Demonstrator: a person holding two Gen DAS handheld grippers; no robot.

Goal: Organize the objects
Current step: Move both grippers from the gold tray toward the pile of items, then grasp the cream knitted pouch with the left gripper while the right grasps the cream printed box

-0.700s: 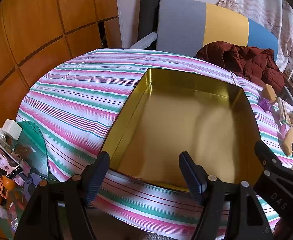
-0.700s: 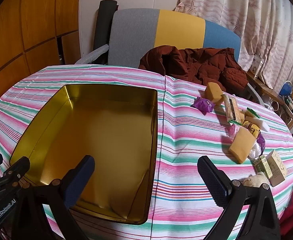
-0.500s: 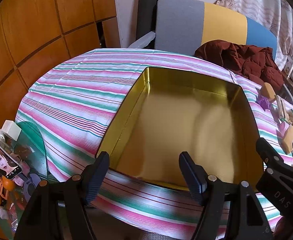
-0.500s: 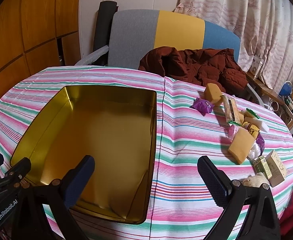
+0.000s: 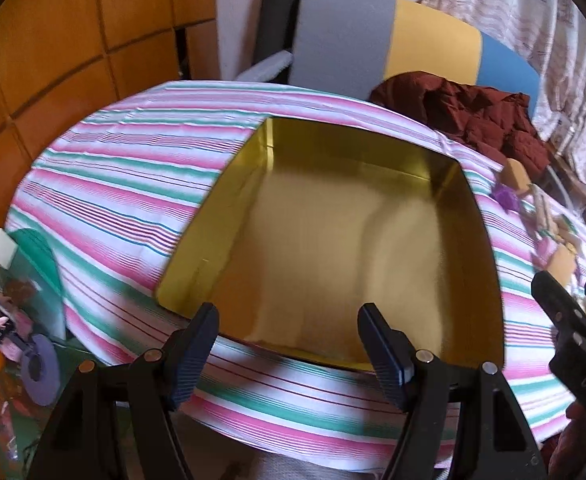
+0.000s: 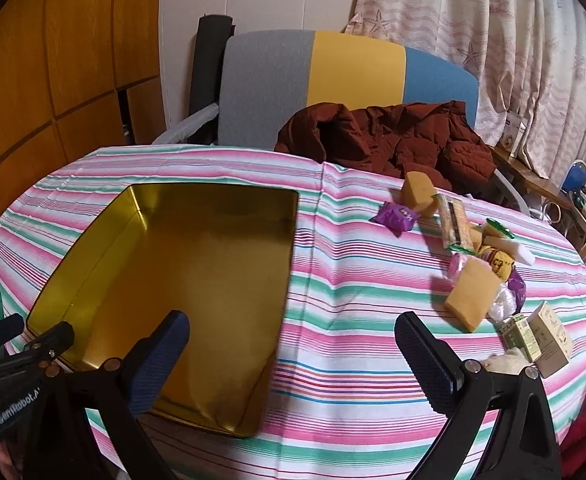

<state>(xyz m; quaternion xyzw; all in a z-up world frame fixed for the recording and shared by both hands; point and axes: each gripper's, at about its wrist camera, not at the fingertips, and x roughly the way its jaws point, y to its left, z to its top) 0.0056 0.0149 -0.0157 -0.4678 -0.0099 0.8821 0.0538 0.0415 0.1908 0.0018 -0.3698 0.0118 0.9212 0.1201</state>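
The gold tin (image 6: 181, 280) sits open on the left half of the bench (image 6: 353, 292), its near edge close to the bench's near edge, and nothing lies inside it. By that showing, the sorting has not begun. All the loose things lie well apart from the tin, toward the bench's right edge: a purple packet (image 6: 396, 216), a yellow sponge (image 6: 418, 192) at the far side, a wrapped biscuit bar (image 6: 455, 226), a larger yellow sponge (image 6: 471, 300) nearer, and small green boxes (image 6: 537, 338) by the right edge. A brown jacket (image 6: 389, 140) is heaped at the far edge.

The left claw (image 5: 289, 344) hangs over the tin's near rim, spread wide and holding nothing. The right claw (image 6: 293, 352) is likewise wide apart and bare, above the cloth beside the tin's right wall. Every item is left to move, I judge.
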